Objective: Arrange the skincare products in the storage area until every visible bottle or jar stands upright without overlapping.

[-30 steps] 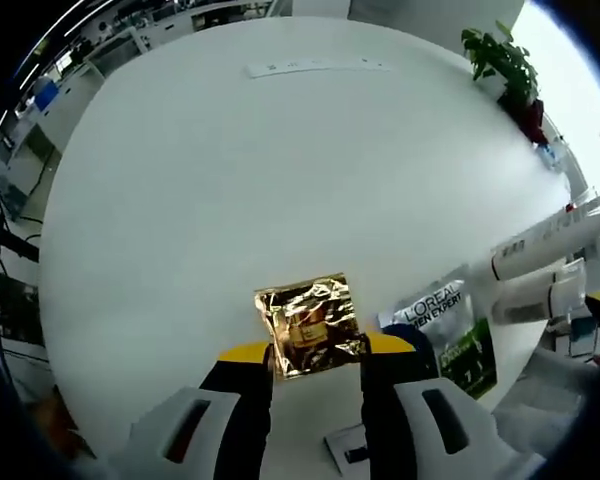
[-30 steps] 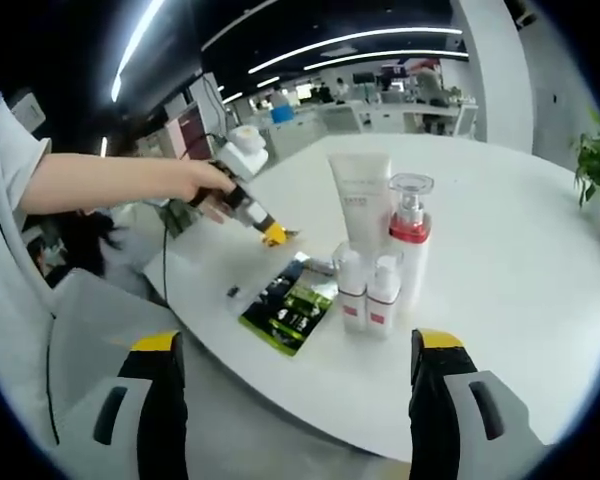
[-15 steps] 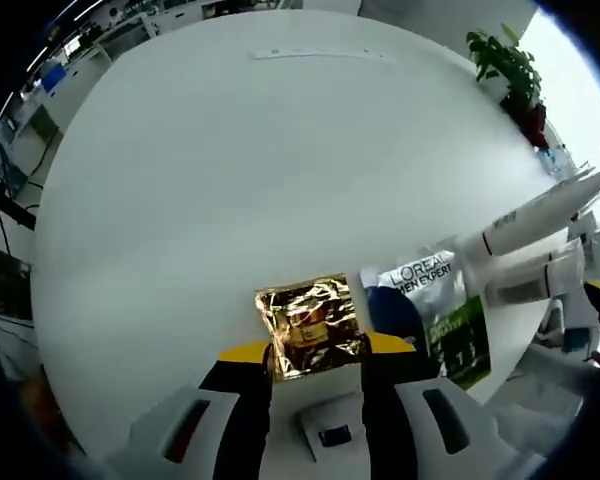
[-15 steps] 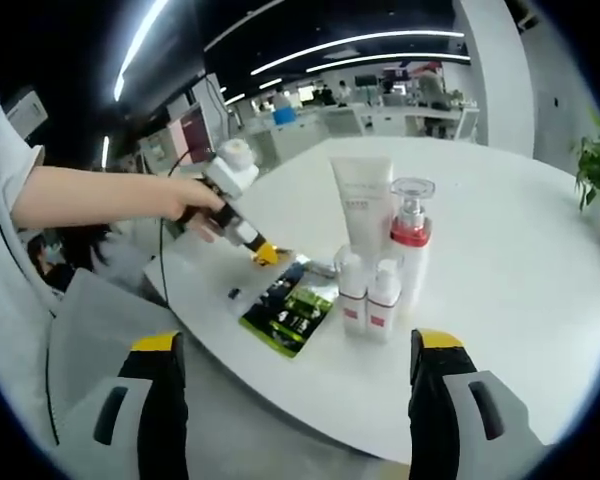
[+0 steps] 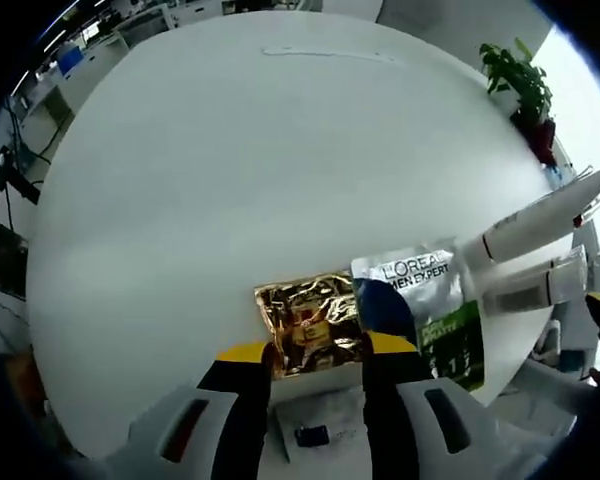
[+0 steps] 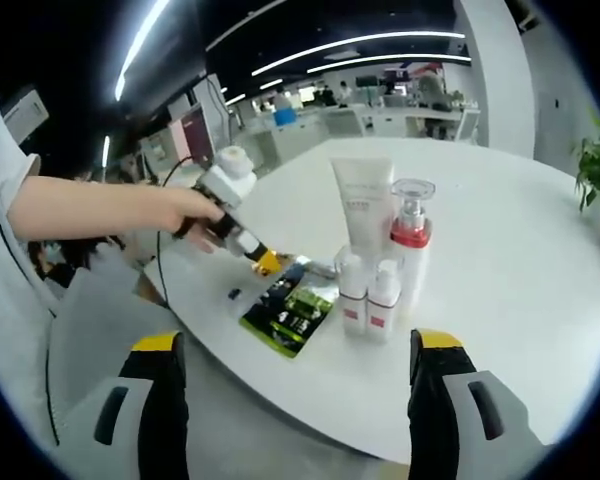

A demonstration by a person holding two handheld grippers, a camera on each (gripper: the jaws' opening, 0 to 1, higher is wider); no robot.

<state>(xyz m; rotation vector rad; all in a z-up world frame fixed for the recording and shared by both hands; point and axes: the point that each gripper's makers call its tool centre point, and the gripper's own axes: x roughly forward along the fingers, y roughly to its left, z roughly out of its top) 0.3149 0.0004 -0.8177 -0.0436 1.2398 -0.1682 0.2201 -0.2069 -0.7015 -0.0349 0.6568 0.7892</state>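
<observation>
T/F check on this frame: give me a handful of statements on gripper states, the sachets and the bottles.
1. The left gripper is shut on the gold sachet. True.
2. The right gripper holds a bottle. False: its jaws stand wide apart with nothing between them.
3. The white tube stands upright beside the red-collared pump bottle. True.
4. The two small white bottles lie on their sides. False: both stand upright in front of the tube.
5. The green and black sachet lies flat on the table. True.
</observation>
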